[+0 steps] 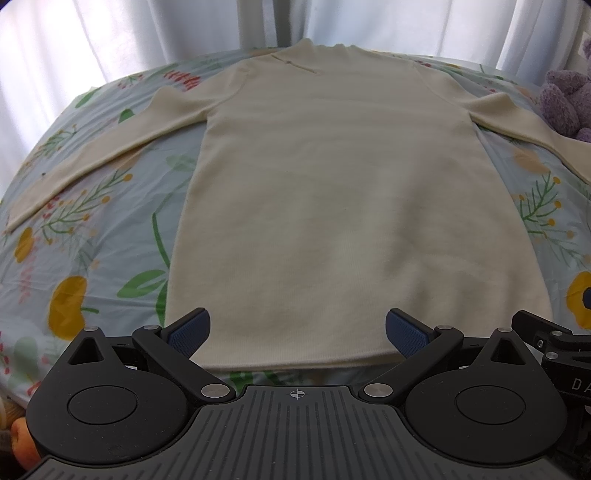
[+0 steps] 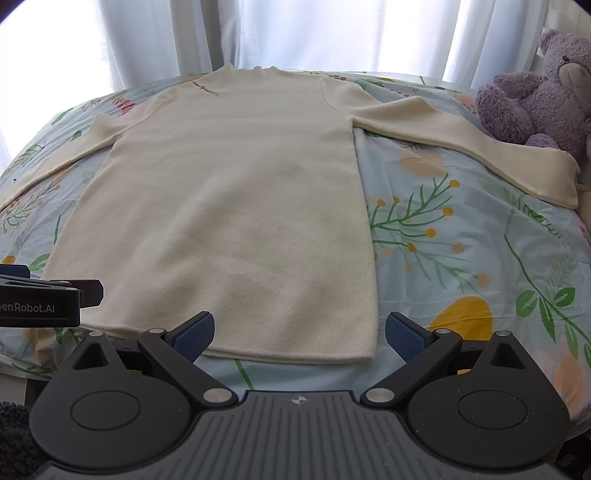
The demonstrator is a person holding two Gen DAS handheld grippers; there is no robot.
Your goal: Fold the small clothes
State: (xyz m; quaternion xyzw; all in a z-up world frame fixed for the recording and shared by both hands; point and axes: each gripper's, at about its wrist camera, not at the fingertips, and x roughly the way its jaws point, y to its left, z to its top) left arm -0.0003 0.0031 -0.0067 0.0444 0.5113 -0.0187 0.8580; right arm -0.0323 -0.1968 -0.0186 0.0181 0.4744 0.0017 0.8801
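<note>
A cream long-sleeved knit top point(image 1: 332, 184) lies flat on the floral sheet, hem toward me, collar at the far side, both sleeves spread outward. My left gripper point(image 1: 297, 332) hovers open just above the hem's middle, nothing between its blue pads. In the right wrist view the same top point(image 2: 229, 206) fills the left half, its right sleeve point(image 2: 480, 147) reaching toward the toy bear. My right gripper point(image 2: 299, 334) stands open over the hem's right corner, holding nothing. Part of the left gripper's body point(image 2: 48, 299) shows at the left edge.
A floral light-blue sheet point(image 2: 461, 258) covers the rounded surface. A purple plush bear point(image 2: 535, 96) sits at the far right, touching the right cuff. White curtains point(image 1: 147, 29) hang behind. An orange object point(image 1: 22, 443) lies low at the left edge.
</note>
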